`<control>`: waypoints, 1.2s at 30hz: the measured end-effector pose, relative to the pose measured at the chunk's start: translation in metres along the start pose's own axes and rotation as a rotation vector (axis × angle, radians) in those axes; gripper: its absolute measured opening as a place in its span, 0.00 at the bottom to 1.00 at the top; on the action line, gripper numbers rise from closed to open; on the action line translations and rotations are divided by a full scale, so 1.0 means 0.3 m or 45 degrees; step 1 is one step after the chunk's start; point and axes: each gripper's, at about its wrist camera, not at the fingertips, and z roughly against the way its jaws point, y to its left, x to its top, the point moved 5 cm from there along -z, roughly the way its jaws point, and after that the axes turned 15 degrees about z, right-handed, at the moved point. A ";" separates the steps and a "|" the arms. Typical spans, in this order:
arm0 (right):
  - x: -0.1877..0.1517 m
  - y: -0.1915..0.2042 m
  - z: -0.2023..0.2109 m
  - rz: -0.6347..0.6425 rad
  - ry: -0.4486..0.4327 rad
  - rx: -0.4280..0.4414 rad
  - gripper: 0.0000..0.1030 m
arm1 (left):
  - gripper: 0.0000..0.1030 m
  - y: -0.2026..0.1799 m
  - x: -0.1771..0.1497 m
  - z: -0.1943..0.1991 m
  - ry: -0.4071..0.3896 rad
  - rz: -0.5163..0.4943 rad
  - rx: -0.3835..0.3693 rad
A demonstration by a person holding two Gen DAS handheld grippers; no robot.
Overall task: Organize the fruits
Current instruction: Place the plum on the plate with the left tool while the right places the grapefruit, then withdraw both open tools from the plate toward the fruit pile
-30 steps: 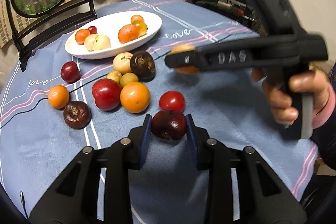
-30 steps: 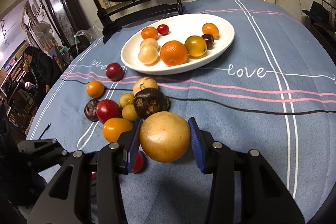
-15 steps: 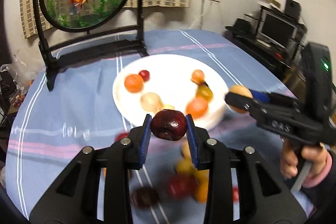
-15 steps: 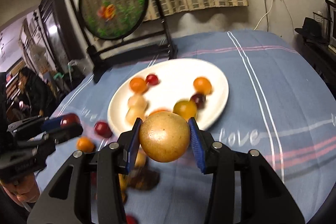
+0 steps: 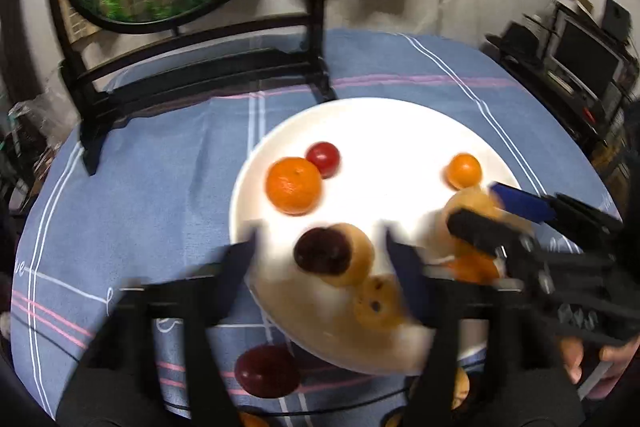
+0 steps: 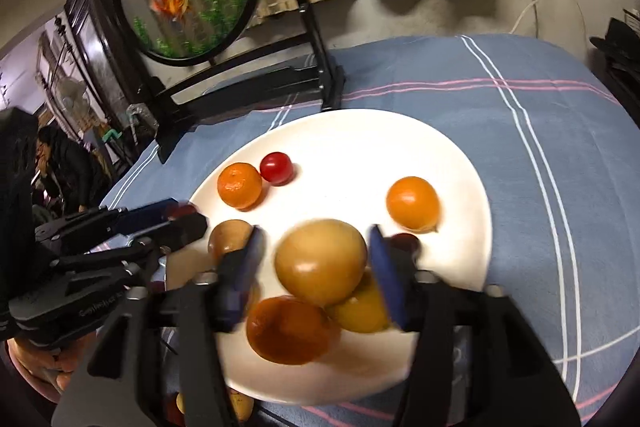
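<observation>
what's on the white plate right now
On the white plate: two oranges, a small red fruit, tan and yellow fruits. Right gripper and left gripper hide the near part.

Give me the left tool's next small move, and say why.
Probably lift the left tool straight up and back off the white plate. Its jaws stand wide apart, and the dark plum lies between them on the plate, touching neither finger, so it looks delivered. A dark red fruit waits on the tablecloth.
</observation>
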 end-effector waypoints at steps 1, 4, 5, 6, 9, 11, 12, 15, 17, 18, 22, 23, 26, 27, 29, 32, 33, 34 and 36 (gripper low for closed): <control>0.003 0.005 0.013 0.009 -0.013 0.000 0.69 | 0.81 0.008 0.003 0.012 -0.026 0.011 0.006; 0.004 0.013 0.067 0.026 -0.041 -0.016 0.69 | 0.84 0.023 -0.004 0.060 -0.026 0.022 -0.030; -0.001 0.017 0.093 0.026 -0.059 -0.015 0.69 | 0.87 0.031 -0.010 0.083 -0.036 0.034 -0.032; -0.011 0.022 0.121 0.029 -0.073 -0.015 0.69 | 0.90 0.046 -0.027 0.122 -0.060 0.054 -0.043; -0.055 0.052 0.193 0.065 -0.068 -0.039 0.68 | 0.96 0.090 -0.098 0.219 -0.105 0.107 -0.053; -0.092 0.079 0.225 0.096 -0.049 -0.058 0.68 | 0.97 0.118 -0.159 0.264 -0.115 0.132 -0.052; -0.126 0.105 0.248 0.120 -0.032 -0.066 0.68 | 0.97 0.136 -0.200 0.290 -0.121 0.141 -0.036; -0.213 0.175 0.291 0.183 0.012 -0.044 0.68 | 0.98 0.170 -0.310 0.361 -0.146 0.108 -0.010; -0.268 0.219 0.319 0.219 0.026 -0.019 0.68 | 0.98 0.197 -0.384 0.395 -0.171 0.102 -0.025; -0.303 0.248 0.338 0.248 0.031 -0.012 0.68 | 0.98 0.216 -0.423 0.400 -0.148 0.102 0.003; -0.394 0.323 0.377 0.292 0.088 0.049 0.68 | 0.98 0.264 -0.466 0.449 -0.184 0.132 0.032; -0.403 0.332 0.378 0.299 0.099 0.059 0.68 | 0.98 0.279 -0.464 0.458 -0.199 0.158 0.044; -0.431 0.383 0.375 0.369 0.143 0.078 0.69 | 0.98 0.313 -0.454 0.467 -0.233 0.192 0.094; -0.437 0.400 0.372 0.408 0.147 0.068 0.68 | 0.98 0.325 -0.450 0.461 -0.236 0.201 0.121; -0.442 0.413 0.370 0.443 0.147 0.046 0.66 | 0.98 0.332 -0.447 0.447 -0.208 0.208 0.124; -0.457 0.423 0.355 0.467 0.183 0.050 0.58 | 0.98 0.323 -0.443 0.436 -0.173 0.215 0.085; -0.462 0.422 0.348 0.466 0.198 0.057 0.55 | 0.98 0.319 -0.443 0.439 -0.176 0.209 0.082; -0.466 0.422 0.341 0.464 0.212 0.066 0.54 | 0.98 0.316 -0.445 0.443 -0.186 0.200 0.089; -0.472 0.425 0.338 0.465 0.225 0.071 0.53 | 0.98 0.311 -0.444 0.451 -0.217 0.176 0.115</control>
